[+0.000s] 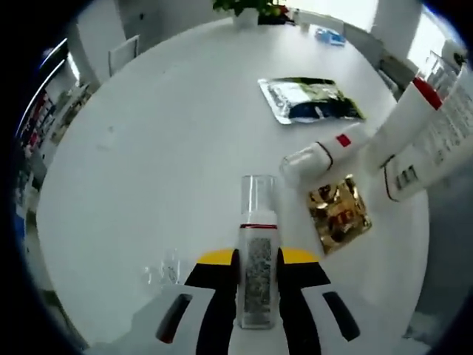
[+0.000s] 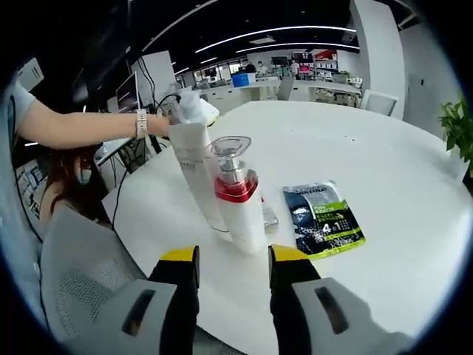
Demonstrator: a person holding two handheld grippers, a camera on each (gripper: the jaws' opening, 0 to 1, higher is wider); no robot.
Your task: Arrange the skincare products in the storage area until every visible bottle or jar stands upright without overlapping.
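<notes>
In the left gripper view my left gripper (image 1: 257,259) is shut on a slim bottle (image 1: 257,244) with a clear cap, a red ring and a speckled label. The bottle points away toward the white table (image 1: 162,148). A white bottle with a red square (image 1: 321,157) lies on its side just right of it. A red-collared pump bottle (image 1: 414,111) and a white printed tube (image 1: 440,144) rise at the right edge. In the right gripper view my right gripper (image 2: 234,259) is open just short of the upright pump bottle (image 2: 238,200). The tall white tube (image 2: 191,166) stands behind it.
A gold sachet (image 1: 340,211) and a silver-green sachet (image 1: 310,100) lie flat on the table; the green sachet (image 2: 323,218) lies right of the pump bottle. A person's arm (image 2: 89,126) reaches in from the left to the tube's top. A grey chair (image 2: 81,281) stands at the table's near edge.
</notes>
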